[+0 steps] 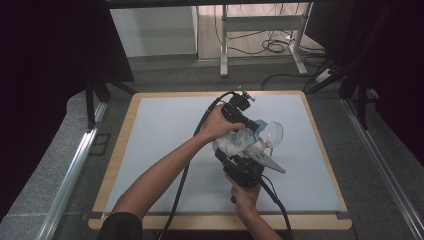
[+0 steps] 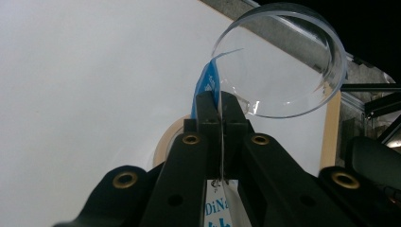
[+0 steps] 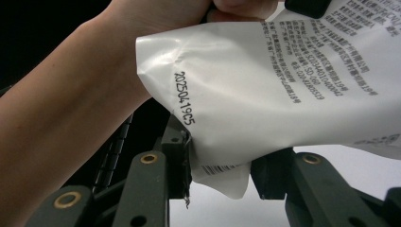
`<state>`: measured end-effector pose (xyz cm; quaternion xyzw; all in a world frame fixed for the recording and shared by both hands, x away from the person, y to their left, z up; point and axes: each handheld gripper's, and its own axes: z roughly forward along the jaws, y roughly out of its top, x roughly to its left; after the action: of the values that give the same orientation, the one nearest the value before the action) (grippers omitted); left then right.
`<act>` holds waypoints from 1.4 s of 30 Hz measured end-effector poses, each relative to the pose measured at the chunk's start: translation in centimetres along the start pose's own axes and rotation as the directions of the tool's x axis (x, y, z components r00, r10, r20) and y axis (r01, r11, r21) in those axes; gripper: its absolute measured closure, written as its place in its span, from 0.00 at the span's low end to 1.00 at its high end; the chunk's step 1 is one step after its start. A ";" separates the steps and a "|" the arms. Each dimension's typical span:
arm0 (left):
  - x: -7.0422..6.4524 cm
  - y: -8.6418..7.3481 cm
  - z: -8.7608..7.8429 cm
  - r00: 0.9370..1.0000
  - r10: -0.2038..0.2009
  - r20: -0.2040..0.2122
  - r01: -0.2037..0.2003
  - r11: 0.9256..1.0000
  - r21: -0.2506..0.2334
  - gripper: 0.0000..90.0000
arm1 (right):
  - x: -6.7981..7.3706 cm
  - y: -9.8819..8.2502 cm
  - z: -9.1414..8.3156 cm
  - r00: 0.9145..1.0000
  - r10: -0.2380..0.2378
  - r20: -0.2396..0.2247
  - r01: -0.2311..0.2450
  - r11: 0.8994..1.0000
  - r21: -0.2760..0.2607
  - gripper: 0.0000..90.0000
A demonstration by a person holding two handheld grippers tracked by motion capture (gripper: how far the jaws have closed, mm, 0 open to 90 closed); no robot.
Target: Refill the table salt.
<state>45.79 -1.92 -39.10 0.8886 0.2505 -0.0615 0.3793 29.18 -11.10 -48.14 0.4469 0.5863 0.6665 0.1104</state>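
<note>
Above the mat [image 1: 165, 130], left gripper [image 2: 220, 101] pinches the bag's blue top edge [image 2: 206, 85], right gripper [image 3: 220, 163] clamps the white bag [image 3: 283, 94] bottom (printed side) — tilt slowly, steadily — toward the clear dish [image 2: 283, 61].

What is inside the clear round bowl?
The clear bowl looks empty: through it you see just the white table mat. The torn blue edge of the bag, pinched in the left gripper, reaches its rim. What the bag holds is hidden.
</note>
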 end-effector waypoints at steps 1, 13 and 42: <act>0.0 0.0 0.0 1.000 0.000 0.000 0.000 1.000 -0.001 1.00 | 0.0 0.0 0.0 1.000 0.000 0.000 0.000 1.000 -0.002 0.70; 0.2 -0.2 0.1 1.000 -0.001 0.005 0.001 1.000 -0.003 1.00 | 0.2 -0.1 0.1 1.000 0.005 0.008 -0.005 1.000 -0.012 0.70; 0.1 -0.2 0.2 1.000 0.001 0.003 -0.001 1.000 0.000 1.00 | 0.0 0.2 0.1 1.000 0.002 -0.002 -0.002 1.000 -0.004 0.71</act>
<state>45.84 -1.94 -39.39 0.8887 0.2495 -0.0630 0.3796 29.30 -11.11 -48.00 0.4467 0.5846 0.6683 0.1101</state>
